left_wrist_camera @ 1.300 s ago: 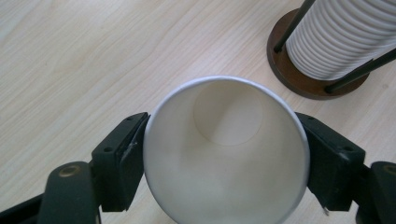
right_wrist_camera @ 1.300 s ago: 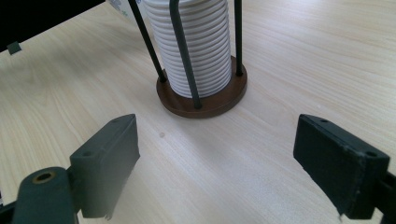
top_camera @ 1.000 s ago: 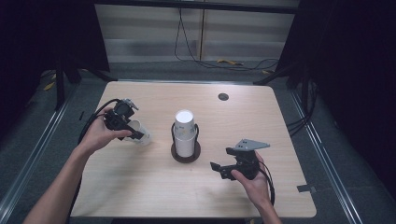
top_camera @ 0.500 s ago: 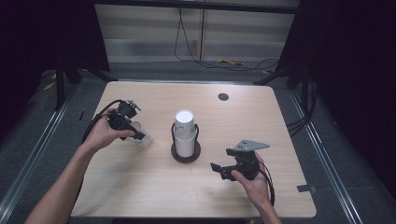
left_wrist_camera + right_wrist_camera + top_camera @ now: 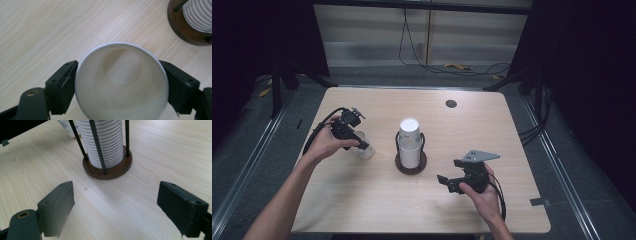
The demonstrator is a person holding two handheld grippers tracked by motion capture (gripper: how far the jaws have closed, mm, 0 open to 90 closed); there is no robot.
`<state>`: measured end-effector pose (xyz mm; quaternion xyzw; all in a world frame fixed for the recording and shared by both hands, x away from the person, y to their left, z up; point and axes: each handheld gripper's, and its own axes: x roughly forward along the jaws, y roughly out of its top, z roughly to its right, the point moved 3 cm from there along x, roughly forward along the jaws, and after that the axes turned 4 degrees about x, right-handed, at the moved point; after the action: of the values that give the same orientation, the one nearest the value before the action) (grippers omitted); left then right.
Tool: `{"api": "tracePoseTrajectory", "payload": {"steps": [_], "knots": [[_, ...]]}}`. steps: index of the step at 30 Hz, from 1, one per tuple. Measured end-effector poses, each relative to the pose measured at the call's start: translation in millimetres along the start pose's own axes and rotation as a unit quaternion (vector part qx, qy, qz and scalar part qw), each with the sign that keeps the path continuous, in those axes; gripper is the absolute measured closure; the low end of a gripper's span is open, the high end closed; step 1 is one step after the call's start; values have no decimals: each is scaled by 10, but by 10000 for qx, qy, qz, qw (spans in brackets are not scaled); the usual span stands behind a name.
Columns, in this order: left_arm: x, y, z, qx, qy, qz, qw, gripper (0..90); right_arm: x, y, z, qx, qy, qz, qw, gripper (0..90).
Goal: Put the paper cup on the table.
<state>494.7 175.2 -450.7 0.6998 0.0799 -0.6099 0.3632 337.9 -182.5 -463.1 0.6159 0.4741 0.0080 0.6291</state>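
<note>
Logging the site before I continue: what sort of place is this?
Likely a recording rig in a lab or studio: a bare wooden table ringed by black curtains, floor rails, and loose cables.

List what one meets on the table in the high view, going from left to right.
Left claw at a single paper cup → stack of cups in its holder with a round wooden base → right claw.

No legible text, label, brand, number or sign found on any surface. The paper cup (image 5: 121, 82) is plain white inside. A cup at the 11 o'clock edge of the right gripper view (image 5: 65, 127) bears a small floral print, no lettering.
</note>
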Motion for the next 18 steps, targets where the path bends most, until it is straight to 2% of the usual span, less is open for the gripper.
{"api": "tracePoseTrajectory", "payload": {"steps": [4, 12, 14, 18], "knots": [[9, 11, 5, 63, 22, 11, 10000, 203, -2, -2, -1, -3, -1, -3, 10000, 141], [66, 37, 34, -37, -87, 89, 9999, 191, -4, -1, 1, -10, 7, 7, 10000, 141], [70, 43, 31, 20, -99, 107, 9999, 185, -6, 1, 1, 4, 4, 14, 10000, 142], [68, 63, 59, -84, -160, 260, 9995, 176, -10, 2, 7, -7, 8, 27, 10000, 141]]}}
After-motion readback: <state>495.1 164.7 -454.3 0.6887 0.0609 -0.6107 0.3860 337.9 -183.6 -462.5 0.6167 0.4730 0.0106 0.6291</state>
